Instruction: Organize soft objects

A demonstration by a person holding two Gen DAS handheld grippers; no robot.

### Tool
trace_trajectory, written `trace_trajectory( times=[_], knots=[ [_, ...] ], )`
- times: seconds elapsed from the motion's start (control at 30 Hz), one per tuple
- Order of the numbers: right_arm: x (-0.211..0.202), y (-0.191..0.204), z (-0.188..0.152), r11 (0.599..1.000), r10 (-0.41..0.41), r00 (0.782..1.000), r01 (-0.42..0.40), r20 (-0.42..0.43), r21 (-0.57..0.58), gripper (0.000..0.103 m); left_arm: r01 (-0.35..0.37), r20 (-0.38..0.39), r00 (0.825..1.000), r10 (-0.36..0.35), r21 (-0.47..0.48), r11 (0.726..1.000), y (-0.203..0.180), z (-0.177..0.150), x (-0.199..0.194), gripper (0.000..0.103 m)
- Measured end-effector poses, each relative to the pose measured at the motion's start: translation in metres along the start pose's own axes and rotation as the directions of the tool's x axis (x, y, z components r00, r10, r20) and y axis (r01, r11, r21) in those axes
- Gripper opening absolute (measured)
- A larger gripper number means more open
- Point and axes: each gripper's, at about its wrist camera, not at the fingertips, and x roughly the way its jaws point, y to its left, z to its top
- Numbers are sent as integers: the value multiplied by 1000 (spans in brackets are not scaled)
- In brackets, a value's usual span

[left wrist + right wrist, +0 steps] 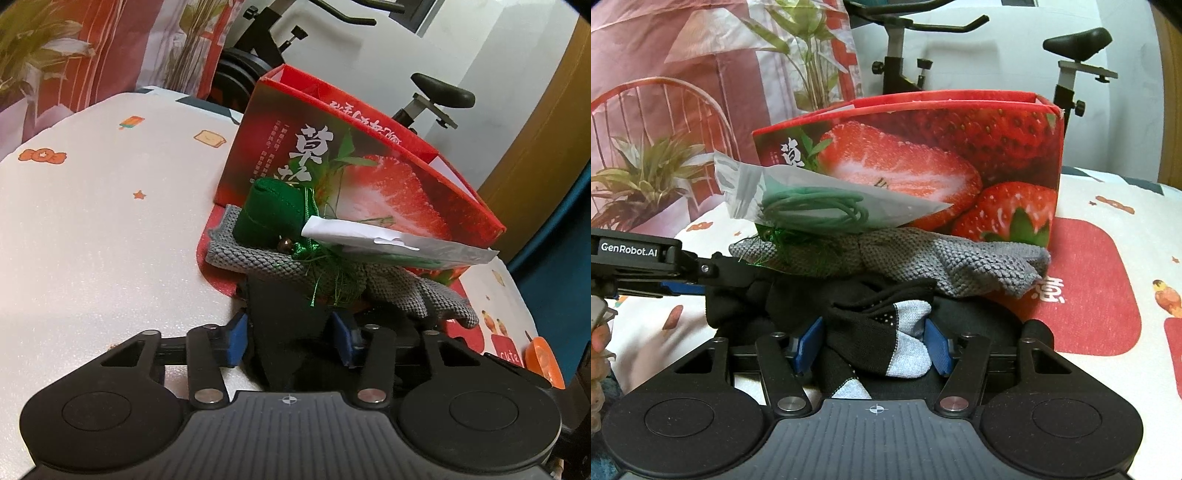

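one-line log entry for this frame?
left hand-held gripper: closed on black cloth | right hand-held gripper: closed on black-grey sock | strawberry box: upright behind

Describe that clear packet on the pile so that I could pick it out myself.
Find the tall red strawberry box standing on the bed. Against its front lies a heap of soft things topped by a grey knitted cloth. The clear plastic packet rests on that cloth, the only see-through item, with a coil of green cord inside.

1 strawberry box point(960, 147), 1 grey knit cloth point(979, 258), 1 green pouch point(273, 210), 1 plastic bag point(812, 199) — 1 black-grey sock point(886, 339).
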Motion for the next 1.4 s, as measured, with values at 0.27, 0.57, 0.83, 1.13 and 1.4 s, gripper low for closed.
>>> trace_trajectory(
  times=[0.27,0.57,0.83,1.13,1.4],
  knots=[
    [-4,0,0,1000,8,1000,-8,8,12,44,-10,17,1000,10,43,999,-4,-3,-4,38],
    [-12,2,5,999,31,999,-31,24,12,22,-14,17,1000,12,94,995,-8,-4,-9,28],
    [-29,10,10,998,65,995,-65,69,0,12,-41,76,997,27,192,980,-25,-5,-27,27],
    [-59,18,26,997,76,985,-75,152,-12,10,-29,133,991,3,195,980,-33,-2,-53,27],
    [-88,25,49,996,87,968,-77,237,-53,10,44,203,976,-82,183,982,-43,15,-84,27]
  ],
)
